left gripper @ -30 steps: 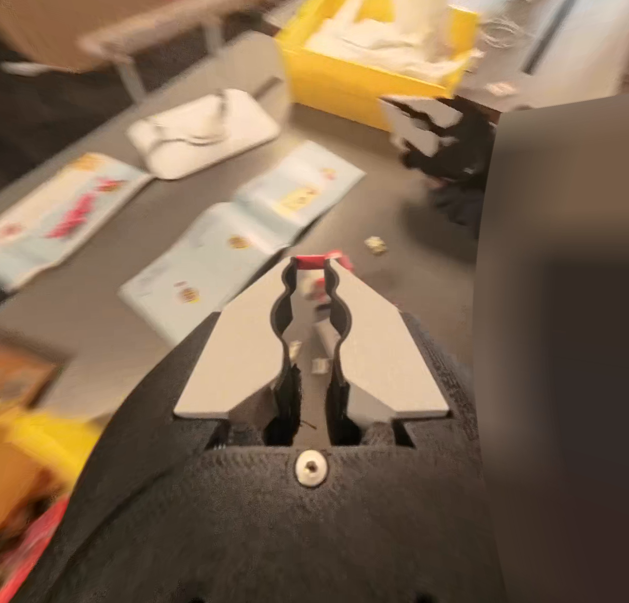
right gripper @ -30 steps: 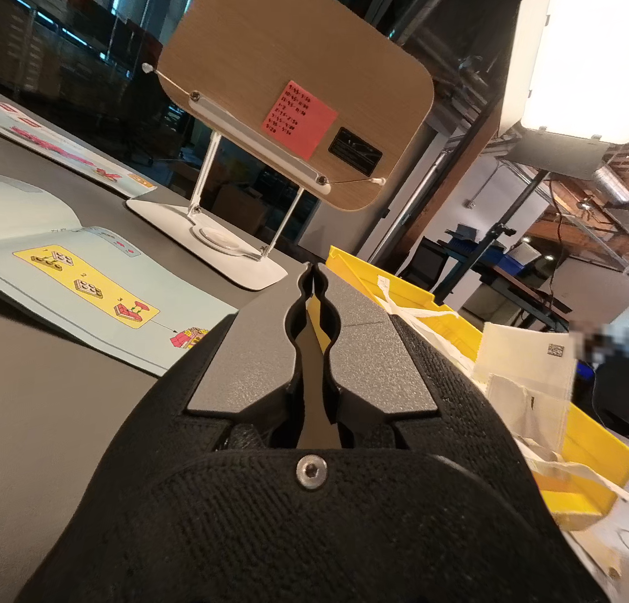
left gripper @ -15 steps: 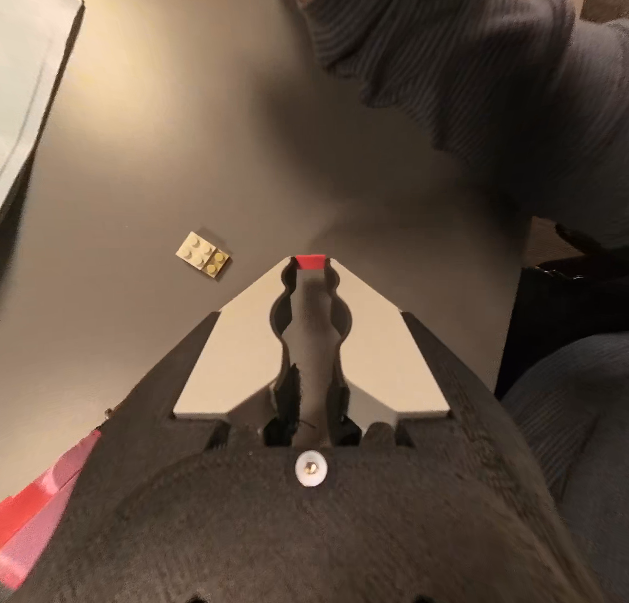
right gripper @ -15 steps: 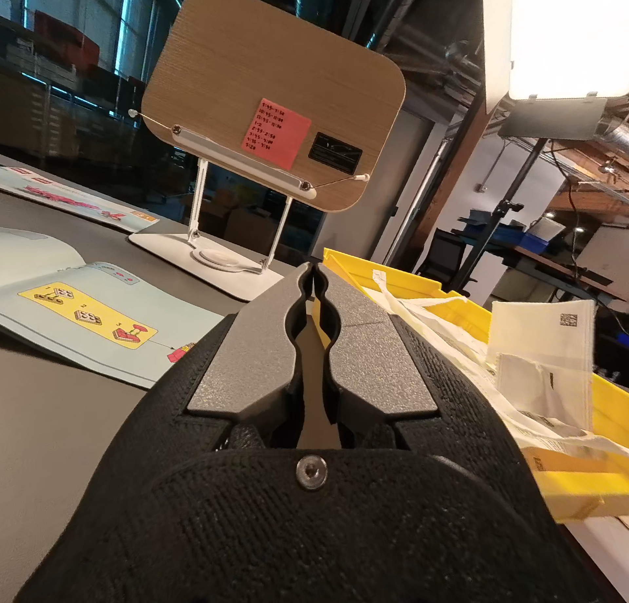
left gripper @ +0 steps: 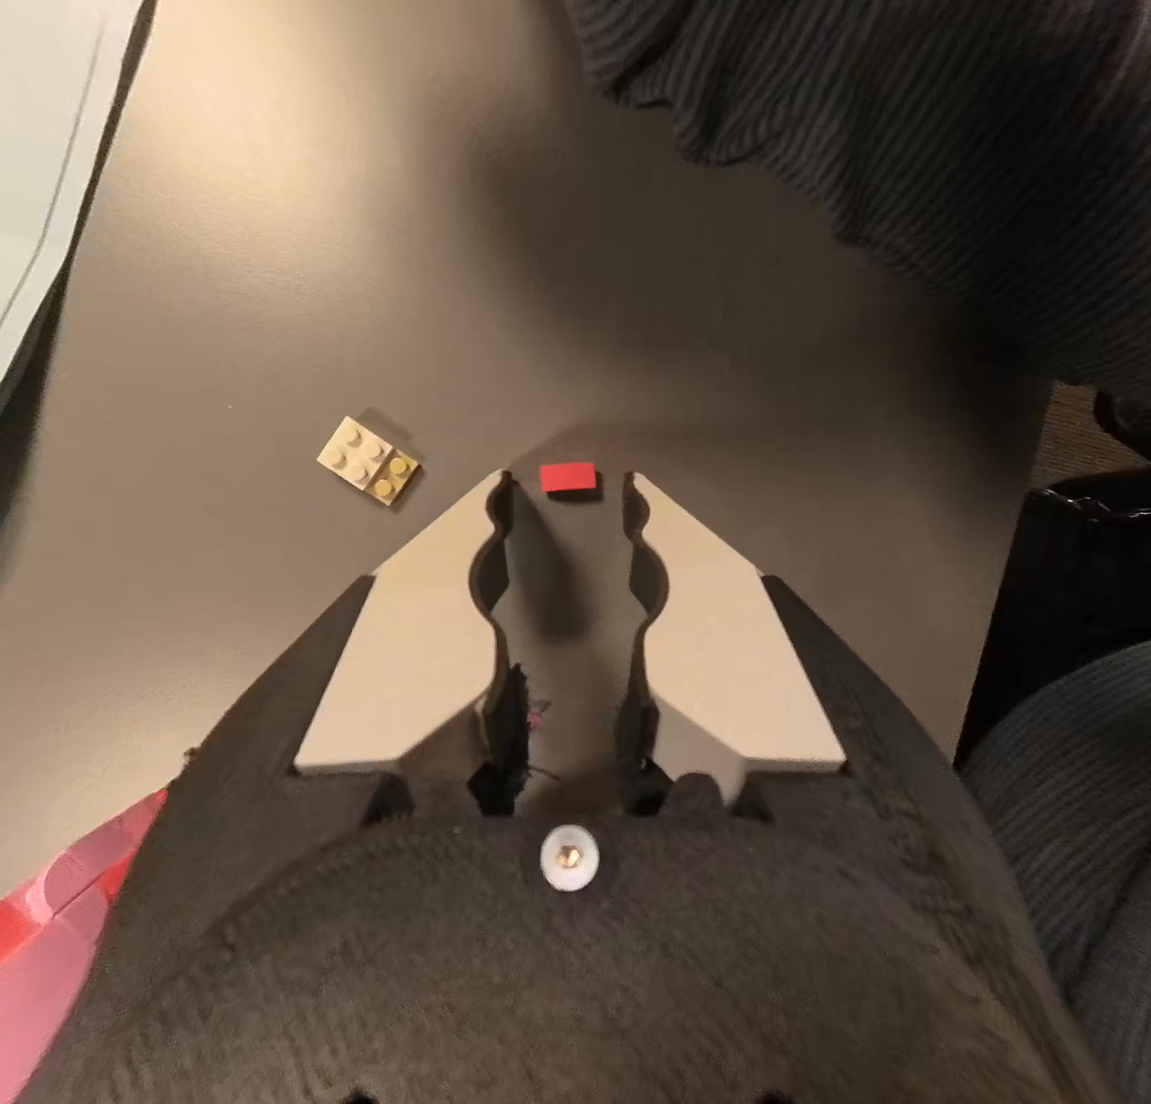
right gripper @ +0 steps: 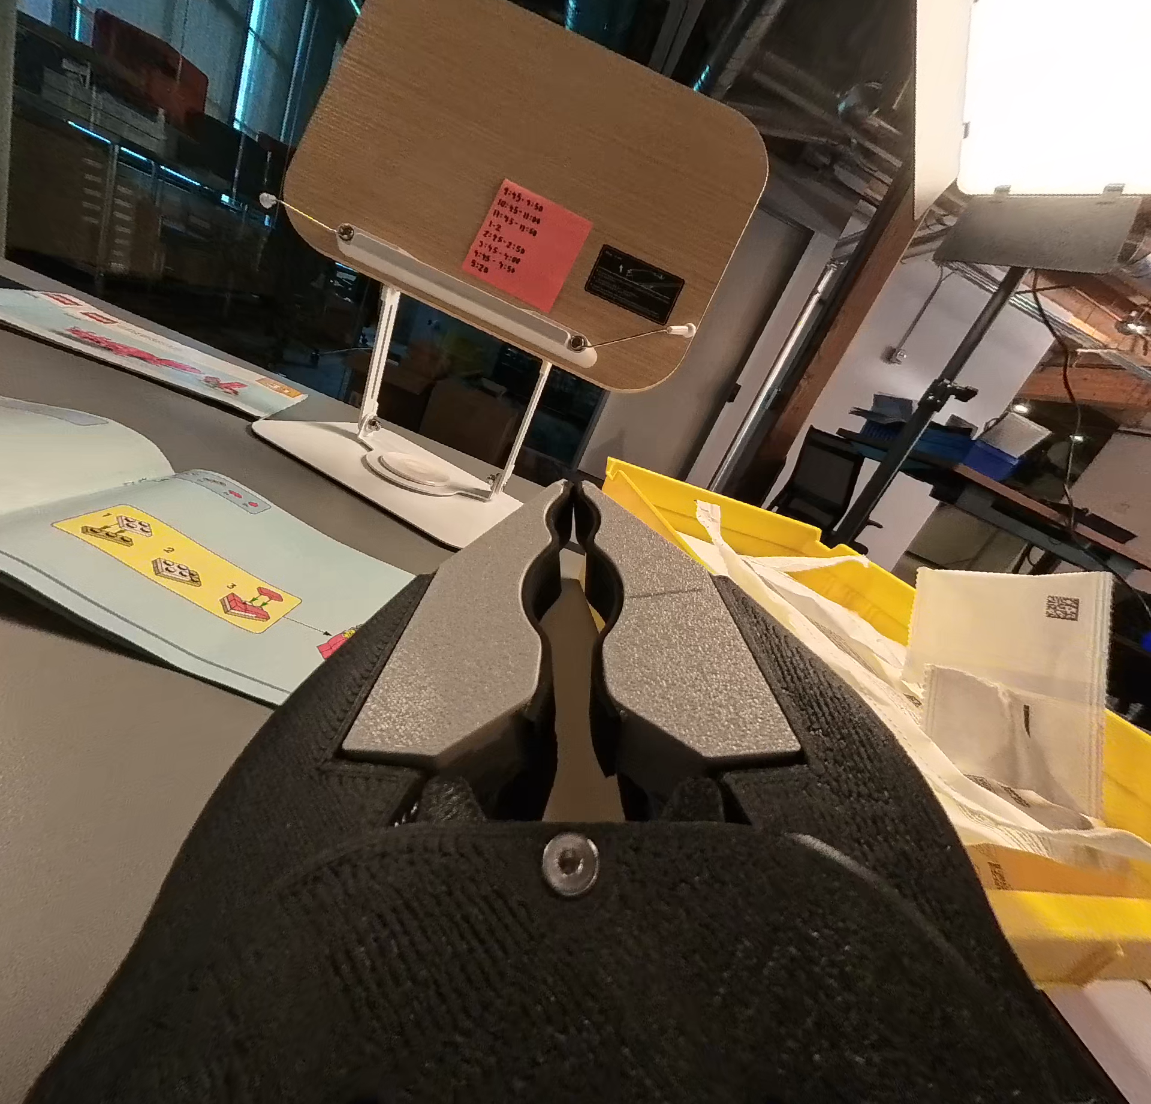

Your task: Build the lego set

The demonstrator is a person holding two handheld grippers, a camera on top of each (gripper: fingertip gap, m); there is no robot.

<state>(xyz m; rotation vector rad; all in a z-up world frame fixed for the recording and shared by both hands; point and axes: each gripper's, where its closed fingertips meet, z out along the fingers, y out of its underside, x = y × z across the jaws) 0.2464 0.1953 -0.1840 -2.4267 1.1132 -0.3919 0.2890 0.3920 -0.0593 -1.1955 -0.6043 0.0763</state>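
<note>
The left gripper [left gripper: 568, 477] is held above the desk [left gripper: 261, 264] with its fingers [left gripper: 436, 551] spread; a small red piece [left gripper: 567, 476] lies between the tips, untouched. A tan studded brick [left gripper: 369, 470] lies left of them. The right gripper [right gripper: 573, 493] is closed on nothing, beside a yellow bin [right gripper: 772, 535].

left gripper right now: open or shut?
Open. The left gripper has its fingers spread apart, and the small red piece lies on the grey table between the tips, with a gap on each side.

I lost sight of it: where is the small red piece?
Left wrist view: the red piece lies on the grey table between the open fingers, right of the tan plates.
</note>
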